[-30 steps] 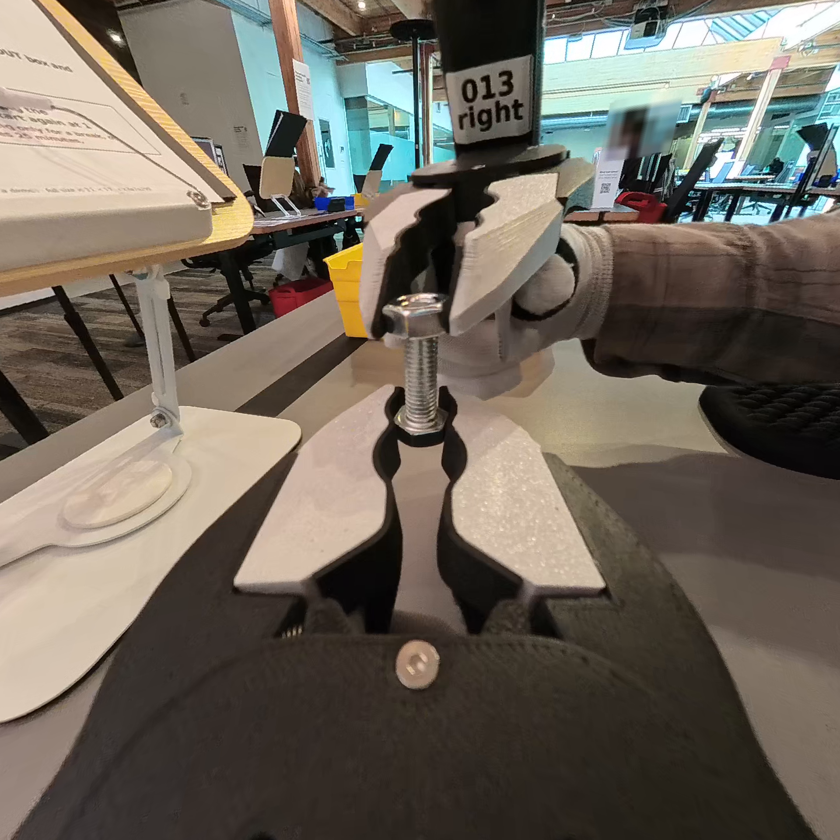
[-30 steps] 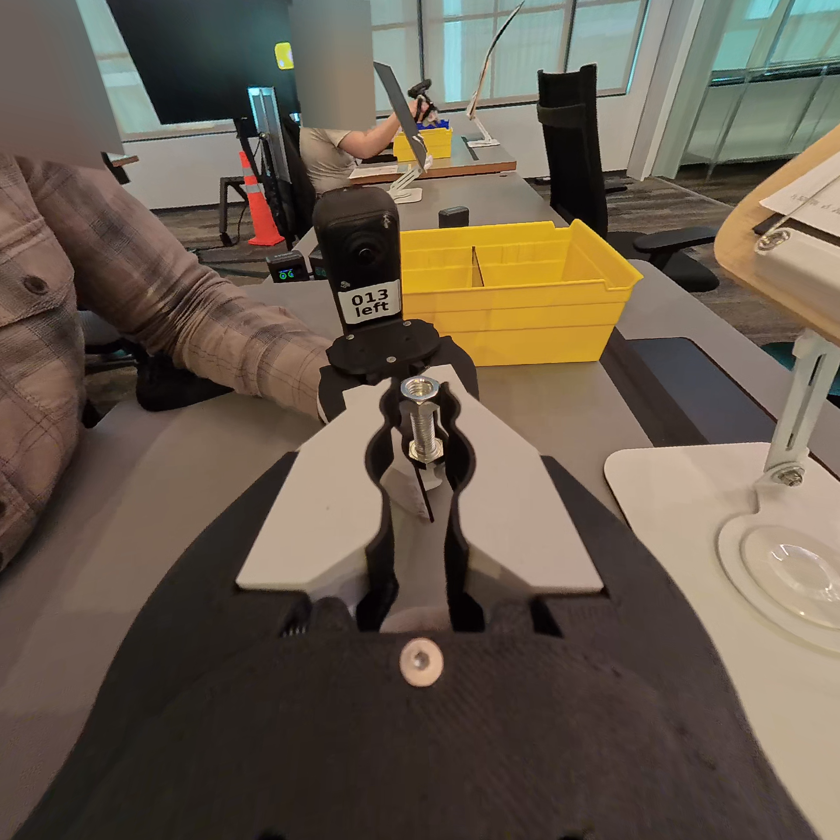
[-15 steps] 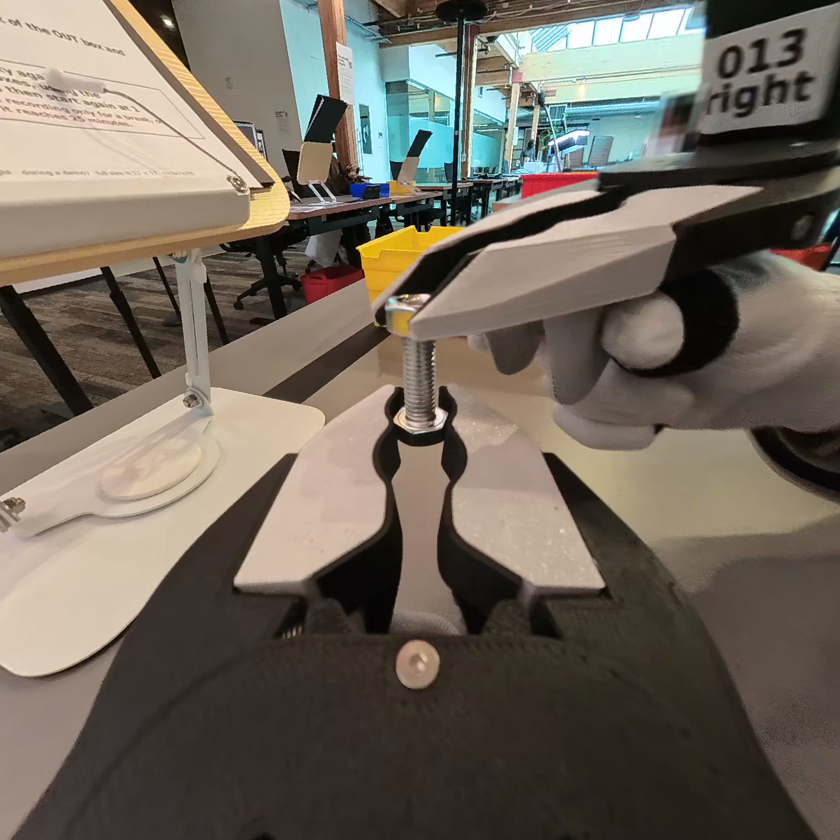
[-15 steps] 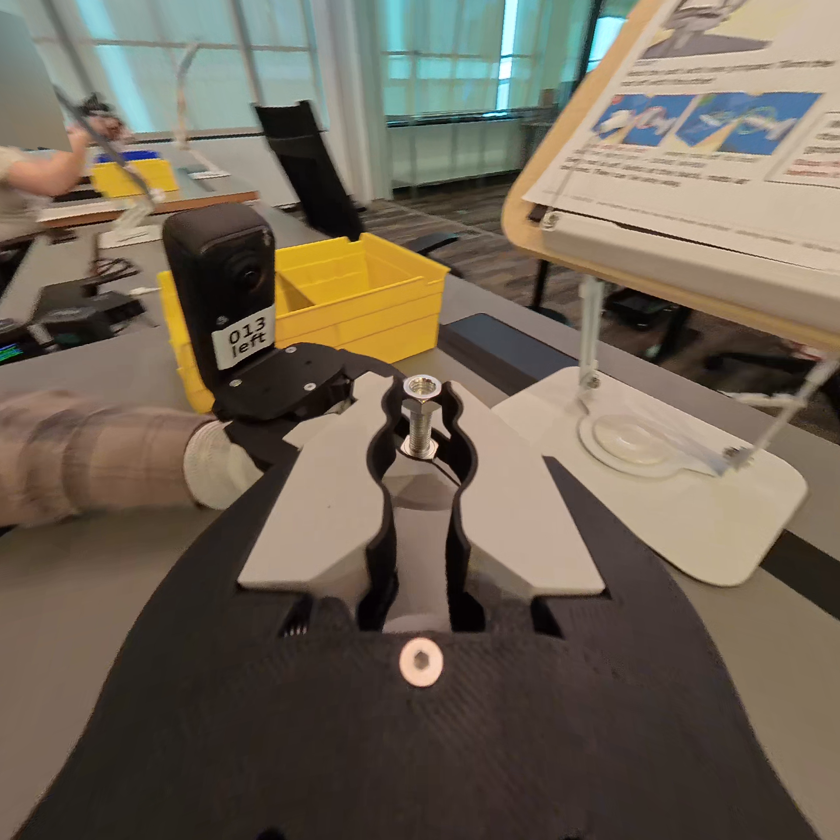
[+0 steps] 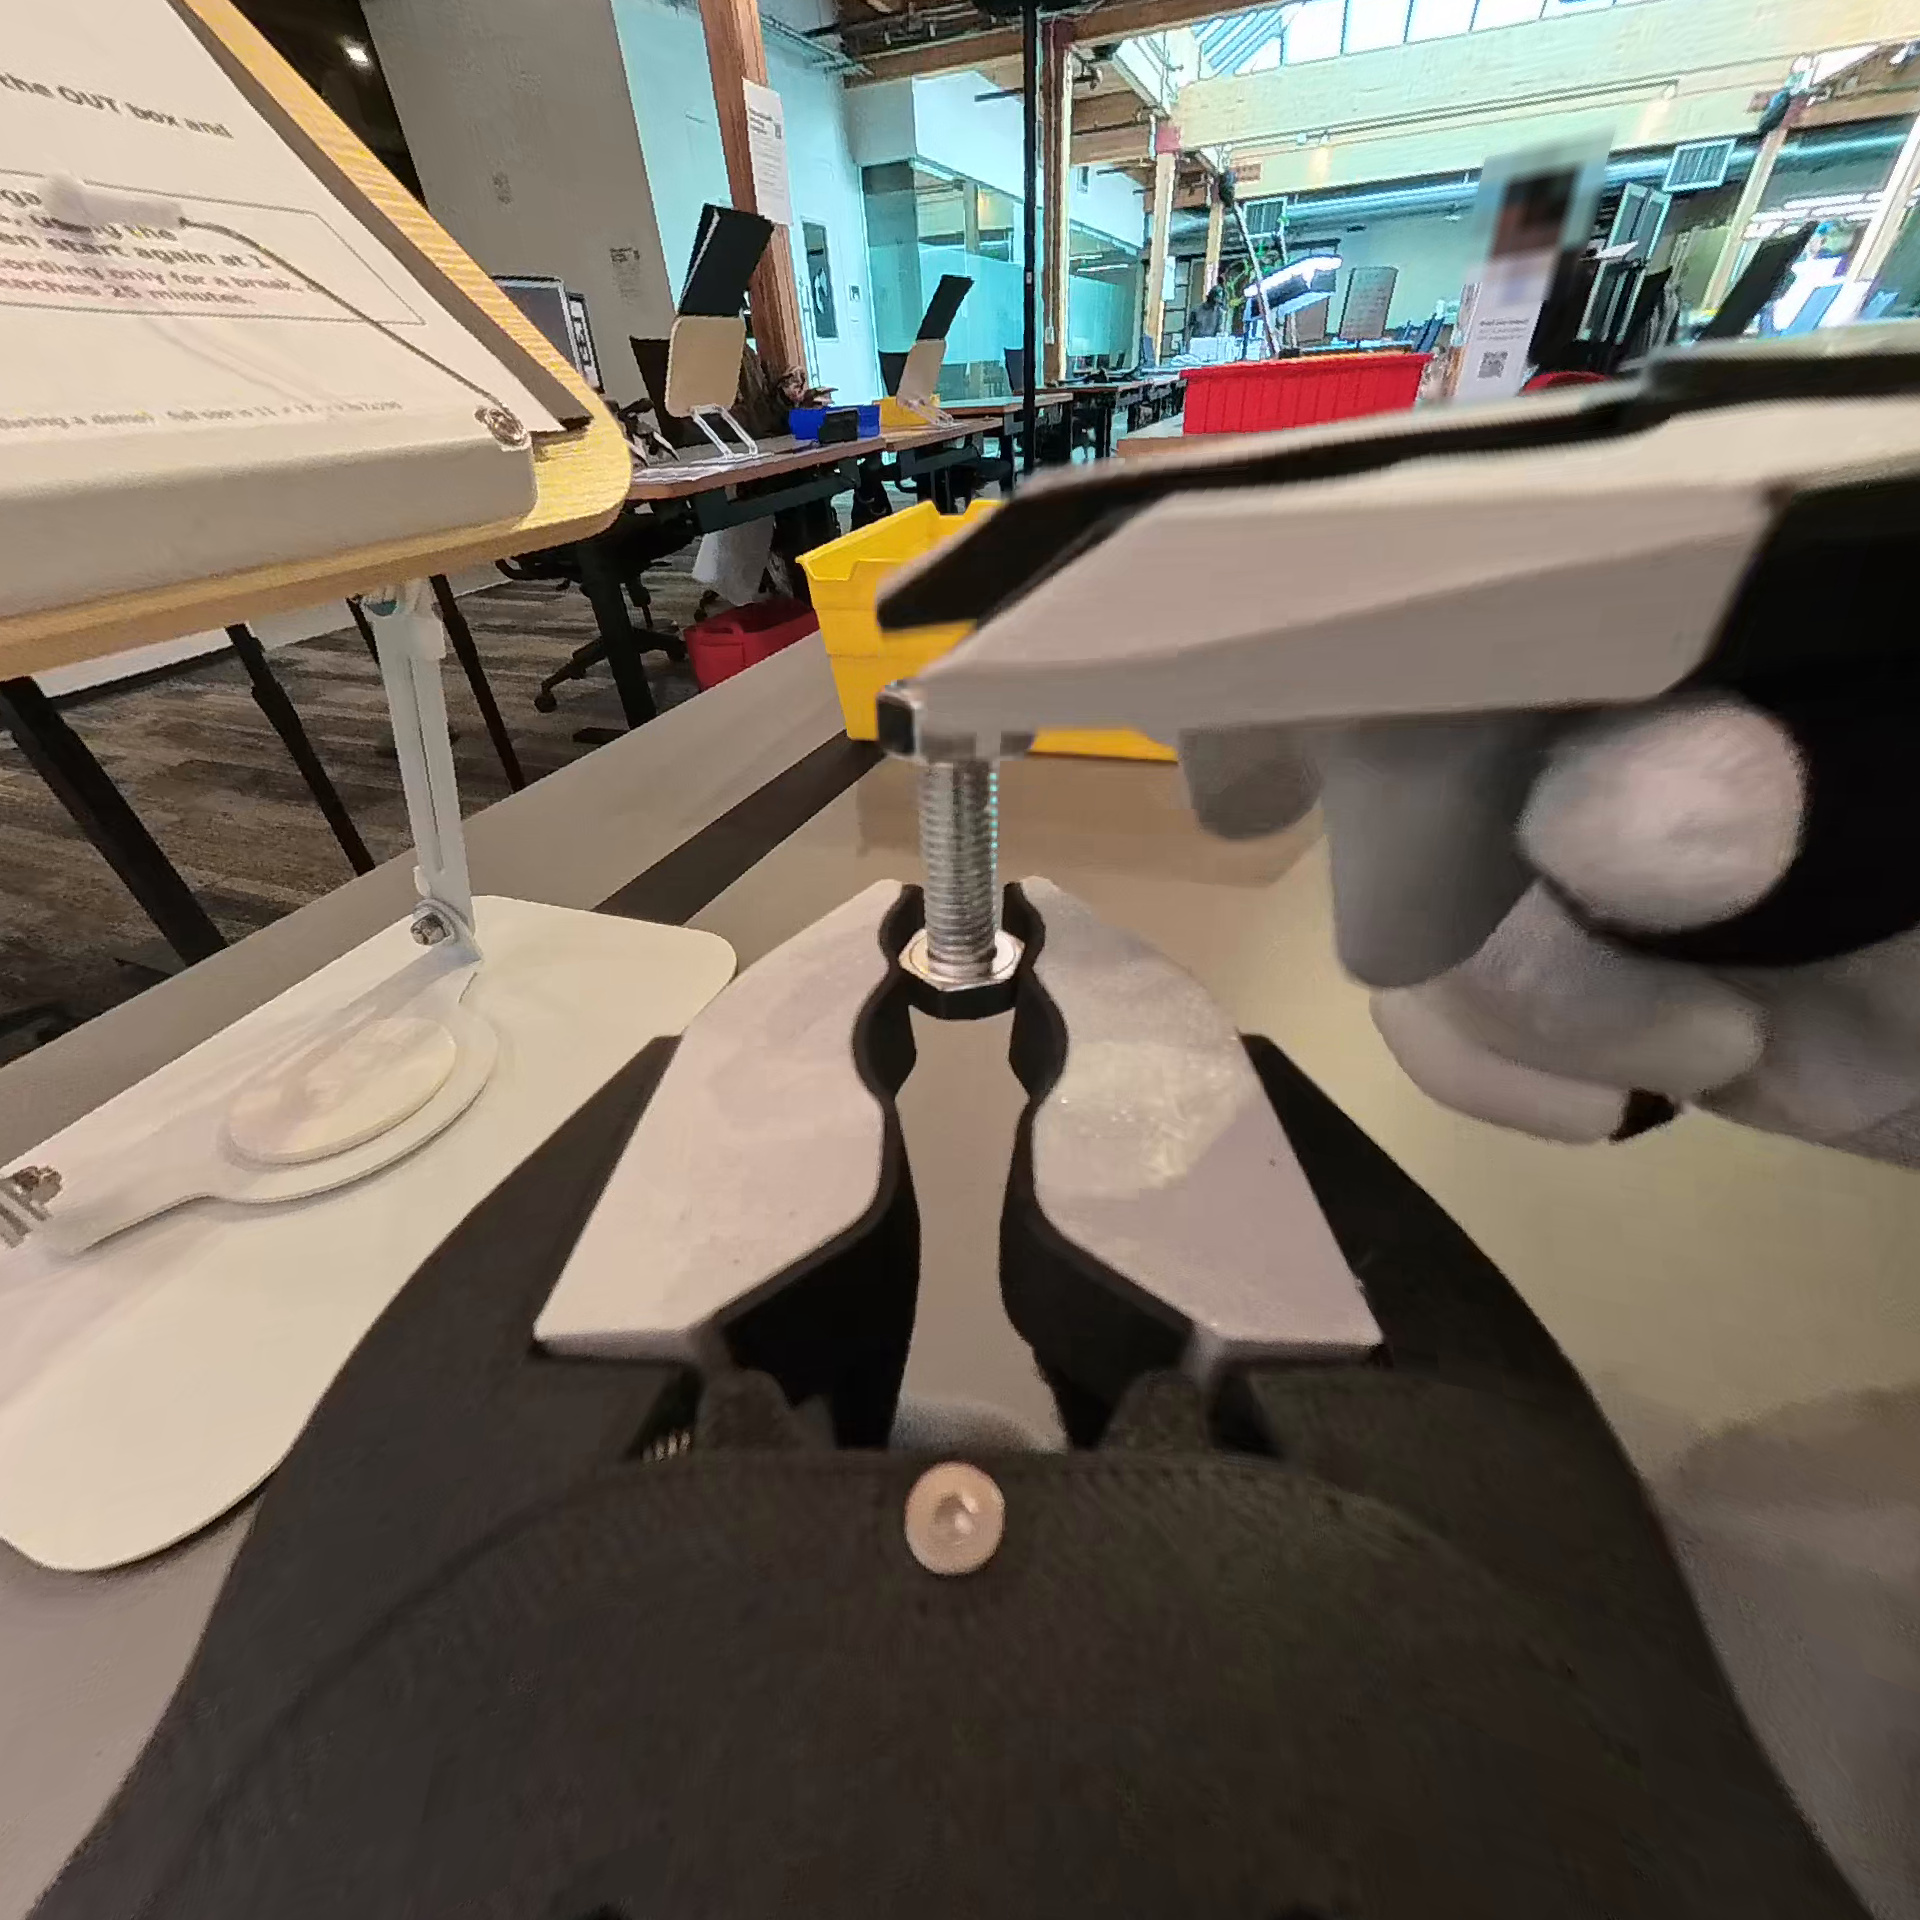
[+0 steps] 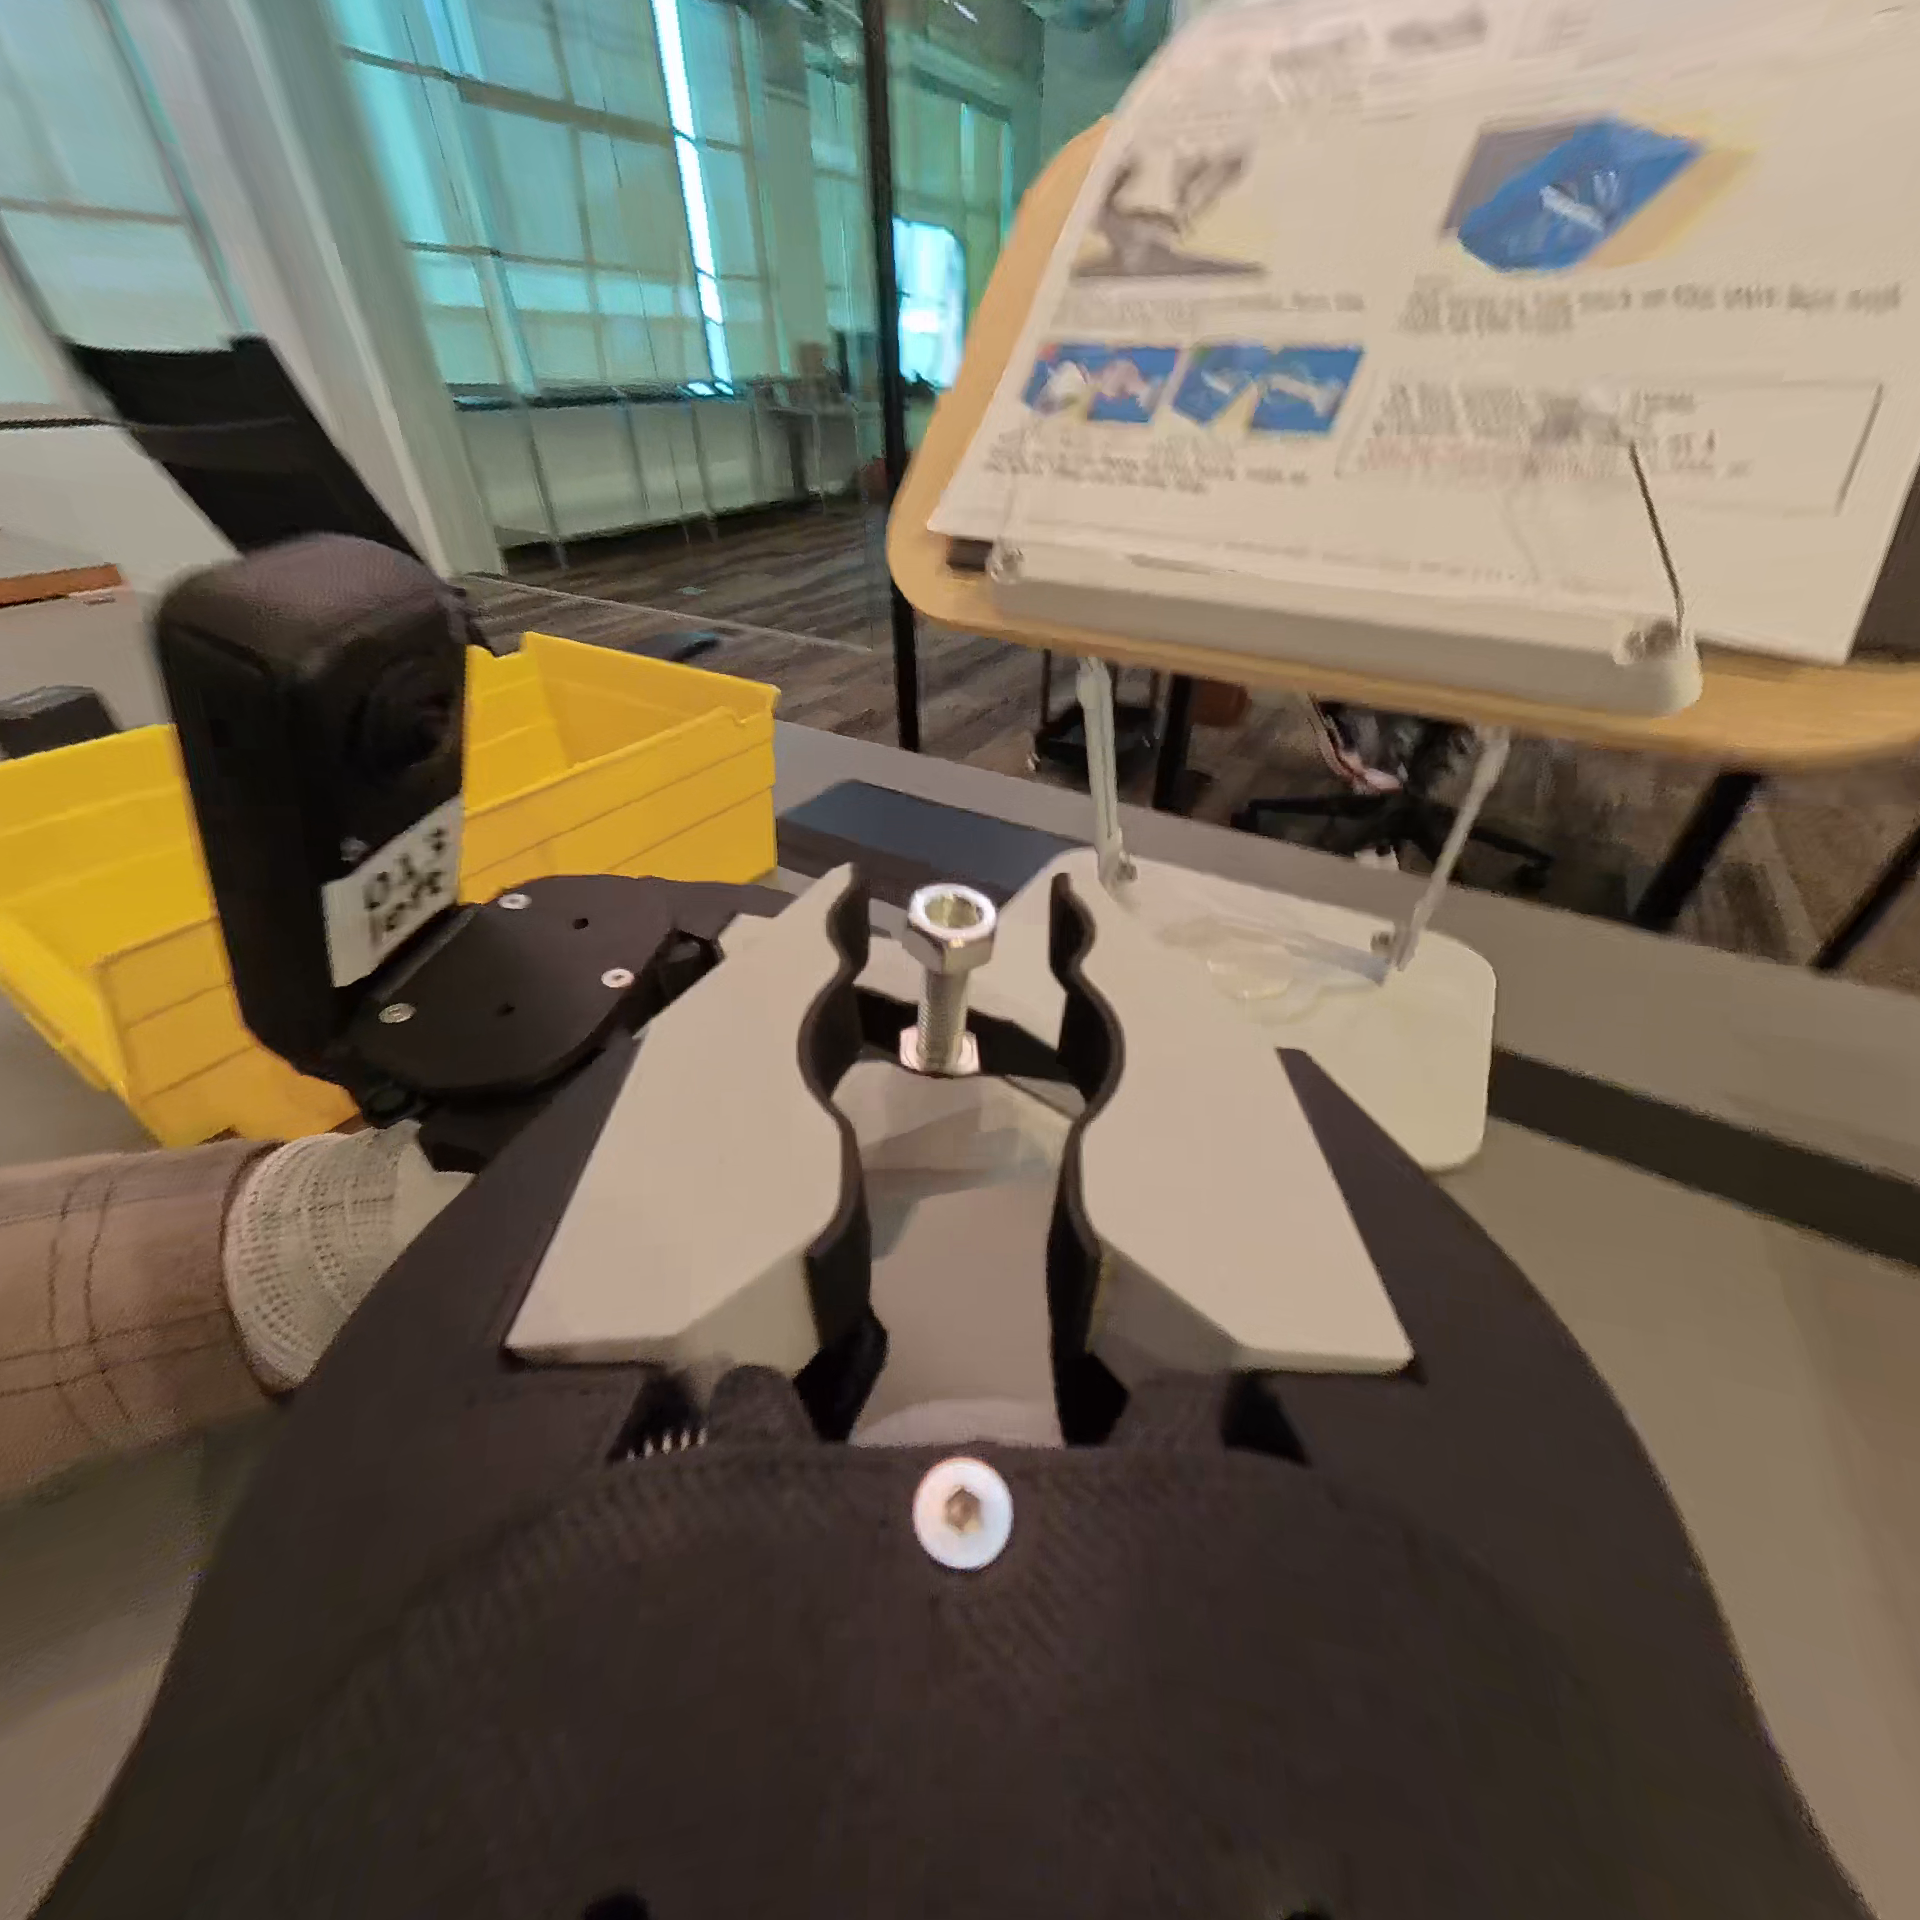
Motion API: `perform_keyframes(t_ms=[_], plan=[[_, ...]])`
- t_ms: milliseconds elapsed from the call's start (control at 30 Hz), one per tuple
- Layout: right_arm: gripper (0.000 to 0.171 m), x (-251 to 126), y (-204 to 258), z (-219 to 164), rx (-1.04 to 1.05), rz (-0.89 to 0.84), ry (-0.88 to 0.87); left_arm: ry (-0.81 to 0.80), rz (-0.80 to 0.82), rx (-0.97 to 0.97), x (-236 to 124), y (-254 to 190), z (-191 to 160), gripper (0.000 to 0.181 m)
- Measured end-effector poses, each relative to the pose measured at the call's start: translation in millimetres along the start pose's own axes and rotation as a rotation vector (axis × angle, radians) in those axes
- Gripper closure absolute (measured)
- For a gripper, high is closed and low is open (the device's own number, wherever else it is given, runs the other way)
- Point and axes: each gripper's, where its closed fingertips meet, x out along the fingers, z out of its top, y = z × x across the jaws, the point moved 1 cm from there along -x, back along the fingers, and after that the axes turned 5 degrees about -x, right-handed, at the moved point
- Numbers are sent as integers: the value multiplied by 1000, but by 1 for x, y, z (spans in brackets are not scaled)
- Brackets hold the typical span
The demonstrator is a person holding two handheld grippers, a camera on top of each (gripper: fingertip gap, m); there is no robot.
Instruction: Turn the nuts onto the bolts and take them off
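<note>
The left gripper (image 5: 961, 971), with two pale grey fingers lined in black, is squeezed tight on a small shiny silver six-sided nut (image 5: 962, 958). The nut sits right at the fingertips. A shiny silver threaded bolt (image 5: 958, 831) stands straight up out of the nut.

Just above it, the right gripper (image 5: 940, 675) reaches in from the right side, held by a hand in a white glove (image 5: 1621, 935). In the left wrist view its grey fingers lie flat over the bolt's six-sided head and look as if they touch it.

The right wrist view tells more. There the right gripper's (image 6: 951, 914) fingers stand apart, with a clear gap on each side of the bolt head (image 6: 950, 923). So this gripper is spread wide and is not squeezing the bolt. The nut (image 6: 940, 1047) sits low on the bolt, held by the left gripper underneath.

To the left of the right gripper, a little farther off, is a bright yellow plastic bin (image 6: 623, 769) on the grey table (image 6: 1662, 1299). Ahead and to the right stands a white stand (image 6: 1382, 1029) with a wooden board holding a printed paper sheet (image 6: 1455, 343). Far behind are big windows (image 6: 520, 208) and a dark floor.
</note>
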Motion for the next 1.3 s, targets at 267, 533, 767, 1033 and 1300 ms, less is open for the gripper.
perform_keyframes(t_ms=[267,533,767,1033,1300], plan=[[129,-10,2,9,-35,467,11,-9,-30,-3,0,-4,1,167],[137,-8,5,-1,-64,843,51,-18,-48,0,-1,-6,2,167],[156,-2,10,-4,-70,916,48,-21,-49,-7,-2,-5,2,167],[155,3,6,-5,-49,753,78,-16,-16,-28,-1,0,2,167],[155,7,0,-8,12,313,87,6,26,-30,1,5,-1,167]])
